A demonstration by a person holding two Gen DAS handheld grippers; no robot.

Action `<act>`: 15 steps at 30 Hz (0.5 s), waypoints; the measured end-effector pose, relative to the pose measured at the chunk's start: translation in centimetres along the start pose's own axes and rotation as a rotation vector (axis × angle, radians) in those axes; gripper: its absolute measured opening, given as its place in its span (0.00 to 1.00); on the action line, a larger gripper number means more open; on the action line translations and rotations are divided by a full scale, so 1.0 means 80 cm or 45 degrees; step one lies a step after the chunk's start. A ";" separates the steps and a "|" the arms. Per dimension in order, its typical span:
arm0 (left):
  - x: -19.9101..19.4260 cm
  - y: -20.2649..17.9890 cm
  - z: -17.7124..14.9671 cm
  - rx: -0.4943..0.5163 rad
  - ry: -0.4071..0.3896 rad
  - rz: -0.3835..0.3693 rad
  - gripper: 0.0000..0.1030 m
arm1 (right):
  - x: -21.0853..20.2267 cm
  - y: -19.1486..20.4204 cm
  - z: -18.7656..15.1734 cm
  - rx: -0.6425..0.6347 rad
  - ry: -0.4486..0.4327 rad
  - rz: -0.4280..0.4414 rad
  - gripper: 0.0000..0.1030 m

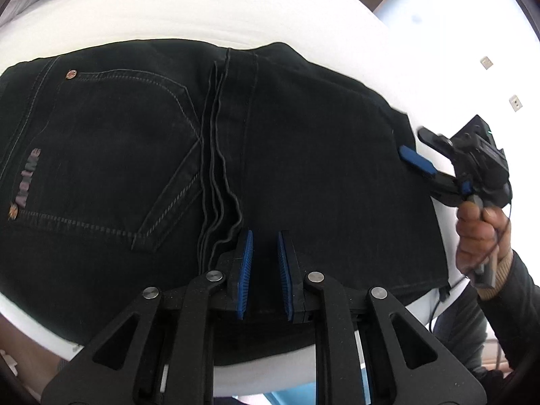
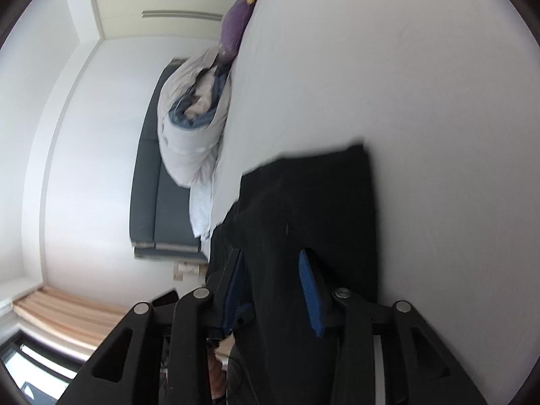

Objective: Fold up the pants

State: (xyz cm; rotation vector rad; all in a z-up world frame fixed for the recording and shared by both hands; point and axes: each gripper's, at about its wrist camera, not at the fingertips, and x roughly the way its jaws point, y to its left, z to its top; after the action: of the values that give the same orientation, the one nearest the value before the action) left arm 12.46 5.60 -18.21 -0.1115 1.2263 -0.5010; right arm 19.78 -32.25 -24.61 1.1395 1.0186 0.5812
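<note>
The black pants lie folded on the white bed, their near edge hidden under the left gripper, whose jaws are clenched with no cloth visibly between them. At the right hem, the right gripper straddles the fabric edge with jaws parted, contact blurred. Open sheet lies far and right.

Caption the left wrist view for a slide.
Folded black pants on a white bed; right gripper at their edge.
</note>
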 end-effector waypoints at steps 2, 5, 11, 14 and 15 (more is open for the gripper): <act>0.007 -0.013 -0.001 0.011 -0.006 0.015 0.15 | 0.009 0.003 -0.026 -0.056 0.058 -0.014 0.36; 0.008 -0.008 0.002 -0.013 -0.012 -0.001 0.15 | 0.014 0.013 -0.065 -0.118 0.117 -0.006 0.36; 0.013 0.011 -0.019 -0.097 -0.054 -0.087 0.15 | 0.012 0.035 -0.133 -0.251 0.239 -0.075 0.37; 0.002 0.021 -0.031 -0.171 -0.100 -0.138 0.15 | 0.013 0.042 -0.149 -0.234 0.287 -0.067 0.37; -0.007 0.025 -0.034 -0.192 -0.120 -0.148 0.15 | 0.009 0.047 -0.153 -0.254 0.298 -0.081 0.39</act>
State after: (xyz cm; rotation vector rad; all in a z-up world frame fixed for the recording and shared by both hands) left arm 10.45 8.11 -19.34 -0.3323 1.1683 -0.4982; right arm 9.66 -24.69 -22.20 0.8741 1.1647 0.7602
